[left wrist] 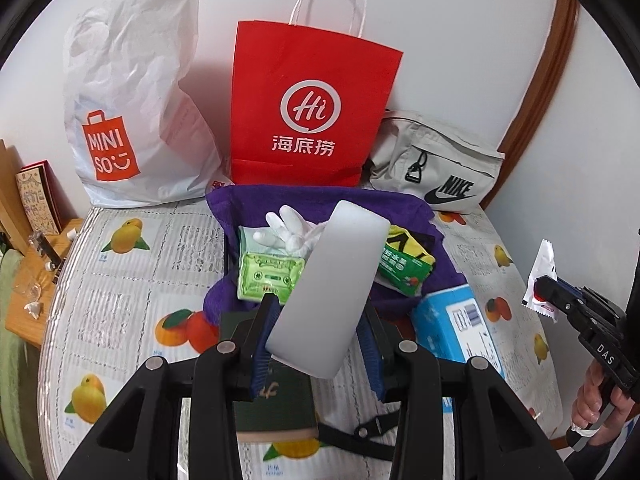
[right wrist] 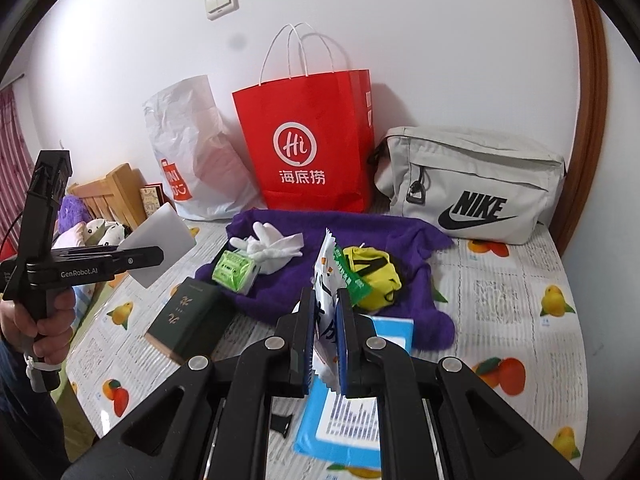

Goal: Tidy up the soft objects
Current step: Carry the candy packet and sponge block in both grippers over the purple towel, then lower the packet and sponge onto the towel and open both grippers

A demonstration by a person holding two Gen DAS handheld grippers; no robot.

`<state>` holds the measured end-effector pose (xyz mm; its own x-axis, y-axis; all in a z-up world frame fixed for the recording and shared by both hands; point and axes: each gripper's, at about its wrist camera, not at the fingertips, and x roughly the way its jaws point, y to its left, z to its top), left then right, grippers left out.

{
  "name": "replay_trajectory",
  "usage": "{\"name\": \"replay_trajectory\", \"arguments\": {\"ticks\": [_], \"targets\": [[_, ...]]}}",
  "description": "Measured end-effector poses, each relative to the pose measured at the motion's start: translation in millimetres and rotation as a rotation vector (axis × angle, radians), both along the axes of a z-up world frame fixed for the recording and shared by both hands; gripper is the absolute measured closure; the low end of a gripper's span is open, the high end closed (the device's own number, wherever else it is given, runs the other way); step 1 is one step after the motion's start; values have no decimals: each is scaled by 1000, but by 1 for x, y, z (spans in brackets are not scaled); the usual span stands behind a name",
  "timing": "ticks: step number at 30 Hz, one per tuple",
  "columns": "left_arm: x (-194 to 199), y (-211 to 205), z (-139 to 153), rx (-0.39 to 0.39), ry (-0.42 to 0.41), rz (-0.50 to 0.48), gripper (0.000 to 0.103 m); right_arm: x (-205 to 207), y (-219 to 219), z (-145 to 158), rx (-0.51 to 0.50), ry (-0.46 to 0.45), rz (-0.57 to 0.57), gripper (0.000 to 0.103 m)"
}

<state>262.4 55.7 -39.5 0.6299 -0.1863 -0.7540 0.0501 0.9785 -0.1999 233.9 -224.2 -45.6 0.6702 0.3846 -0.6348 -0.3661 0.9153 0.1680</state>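
My left gripper (left wrist: 316, 340) is shut on a white foam sponge block (left wrist: 332, 292) and holds it tilted above the table; the block also shows in the right wrist view (right wrist: 160, 240). My right gripper (right wrist: 325, 344) is shut on a white snack packet (right wrist: 325, 280), seen from the left wrist view too (left wrist: 540, 280). On a purple towel (right wrist: 340, 240) lie a white glove (right wrist: 272, 248), a green tissue pack (right wrist: 234, 272), a yellow-black cloth (right wrist: 376, 276) and a green packet (right wrist: 352, 280).
A red paper bag (right wrist: 312, 148), a white Miniso bag (right wrist: 192, 152) and a grey Nike bag (right wrist: 472, 184) stand along the wall. A dark green book (right wrist: 188, 320) and a blue box (right wrist: 384, 332) lie near the towel on the fruit-print tablecloth (right wrist: 520, 300).
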Motion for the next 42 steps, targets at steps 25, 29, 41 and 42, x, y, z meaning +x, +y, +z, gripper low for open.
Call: {"name": "replay_trajectory", "arguments": {"ticks": [25, 29, 41, 42], "targets": [[96, -24, -55, -30, 110, -65, 66, 109, 13, -43, -60, 45, 28, 93], [110, -27, -71, -65, 156, -84, 66, 124, 20, -53, -78, 66, 41, 92], [139, -30, -103, -64, 223, -93, 66, 166, 34, -89, -164, 130, 79, 91], [141, -31, -105, -64, 230, -95, 66, 169, 35, -91, -173, 136, 82, 91]]}}
